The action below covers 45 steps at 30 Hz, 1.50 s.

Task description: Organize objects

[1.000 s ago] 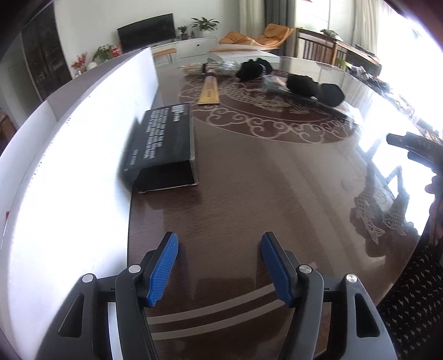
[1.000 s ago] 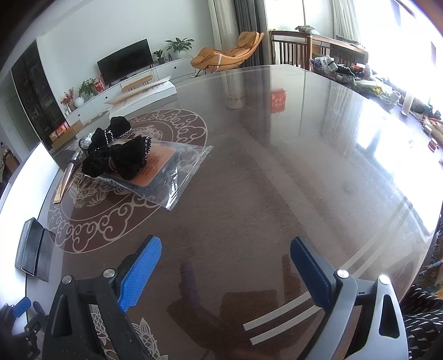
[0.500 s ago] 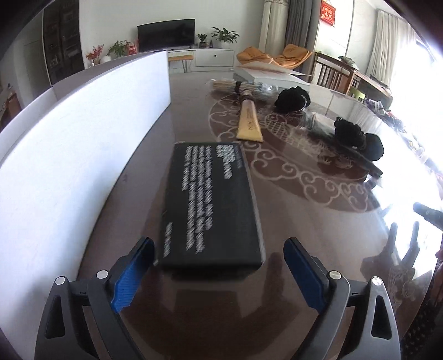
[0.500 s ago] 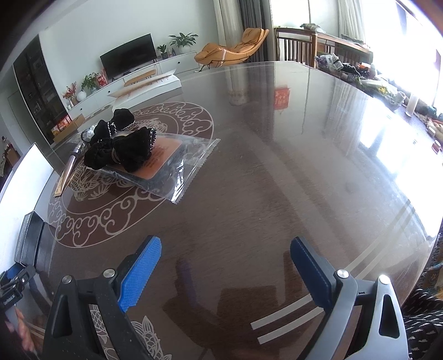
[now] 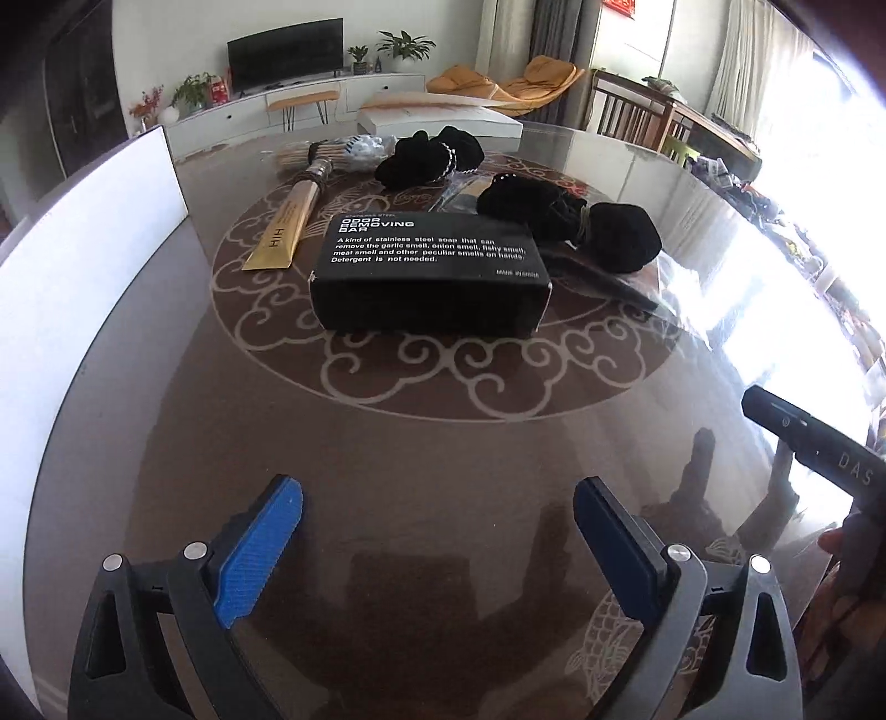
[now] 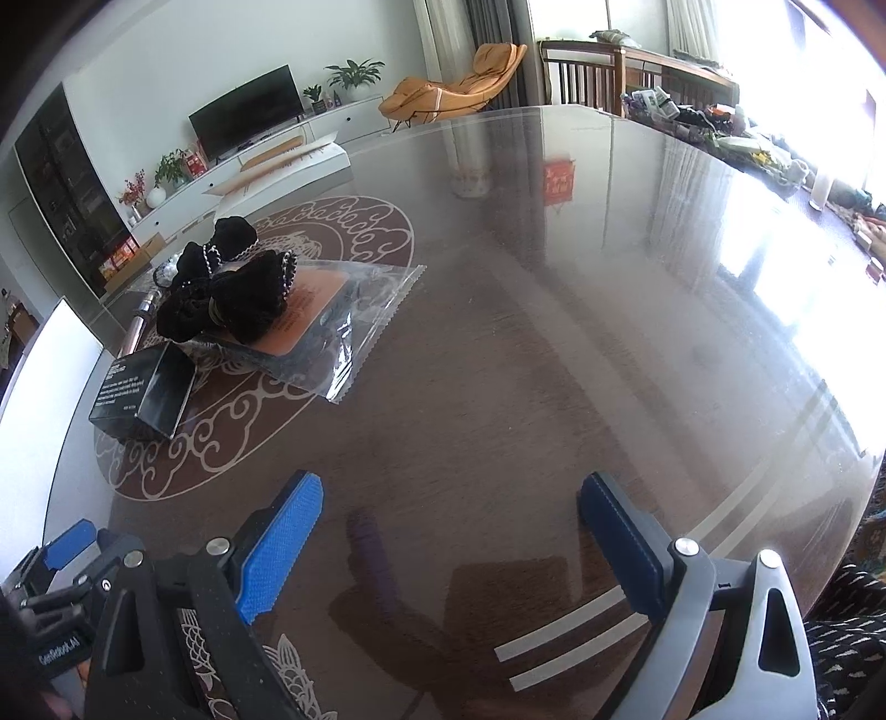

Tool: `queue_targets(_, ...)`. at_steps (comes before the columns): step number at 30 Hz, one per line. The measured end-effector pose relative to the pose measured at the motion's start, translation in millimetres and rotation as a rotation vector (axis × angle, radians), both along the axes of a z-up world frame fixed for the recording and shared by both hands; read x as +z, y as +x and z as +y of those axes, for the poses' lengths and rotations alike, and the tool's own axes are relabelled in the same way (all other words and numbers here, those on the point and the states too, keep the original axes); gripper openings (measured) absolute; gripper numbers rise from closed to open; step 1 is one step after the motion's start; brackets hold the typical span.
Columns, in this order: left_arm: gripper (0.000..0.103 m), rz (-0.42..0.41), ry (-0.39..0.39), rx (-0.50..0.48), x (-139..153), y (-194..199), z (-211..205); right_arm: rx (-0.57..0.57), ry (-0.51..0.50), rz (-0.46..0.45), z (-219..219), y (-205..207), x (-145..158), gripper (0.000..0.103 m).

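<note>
The black box [image 5: 429, 274] labelled "odor removing bar" lies flat on the round patterned medallion of the glossy dark table [image 5: 443, 443], well ahead of the left gripper [image 5: 437, 545], whose blue pads are spread with nothing between them. Behind it sit black scrunchies [image 5: 570, 219], a gold tube [image 5: 285, 235] and a clear bag [image 6: 354, 332]. The right gripper [image 6: 448, 531] is likewise spread wide over bare tabletop. A white board [image 5: 72, 266] edges the table; beyond are a television [image 5: 285, 52] and orange chair [image 6: 454, 91].
</note>
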<state>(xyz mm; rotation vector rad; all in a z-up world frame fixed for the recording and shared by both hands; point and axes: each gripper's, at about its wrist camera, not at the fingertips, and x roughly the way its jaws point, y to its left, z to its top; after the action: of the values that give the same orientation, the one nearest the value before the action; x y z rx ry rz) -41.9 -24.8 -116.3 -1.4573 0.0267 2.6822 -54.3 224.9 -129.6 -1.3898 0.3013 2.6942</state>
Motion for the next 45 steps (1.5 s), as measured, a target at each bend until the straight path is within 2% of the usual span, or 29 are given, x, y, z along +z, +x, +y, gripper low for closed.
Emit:
queue_targets(1, 0.102, 0.005, -0.036, 0.001, -2.0, 2.1, 2.4, 0.010, 0.012, -0.006, -3.6, -1.2, -1.0, 0.096)
queue_targets(6, 0.103, 0.024, -0.030, 0.084, -4.1, -25.3, 10.9, 0.049, 0.094, -0.026, -18.1, -2.8, -5.2, 0.097)
queue_targets(9, 0.103, 0.044, -0.031, 0.132, -5.5, -51.3, 18.5, 0.040, 0.106, -0.035, -16.9, -3.6, -7.1, 0.100)
queue_targets(12, 0.103, 0.041, -0.027, 0.138, -6.1, -68.0, 20.6, 0.030, 0.107, -0.039, -14.2, -4.1, -8.1, 0.102)
queue_targets(18, 0.103, 0.042, -0.027, 0.139, -6.1, -68.7, 20.8, 0.040, 0.133, -0.050, -18.0, -5.0, -10.1, 0.103)
queue_targets(45, 0.103, 0.041, -0.027, 0.138, -6.1, -68.6, 20.3, 0.047, 0.133, -0.045, -19.1, -4.9, -9.7, 0.103)
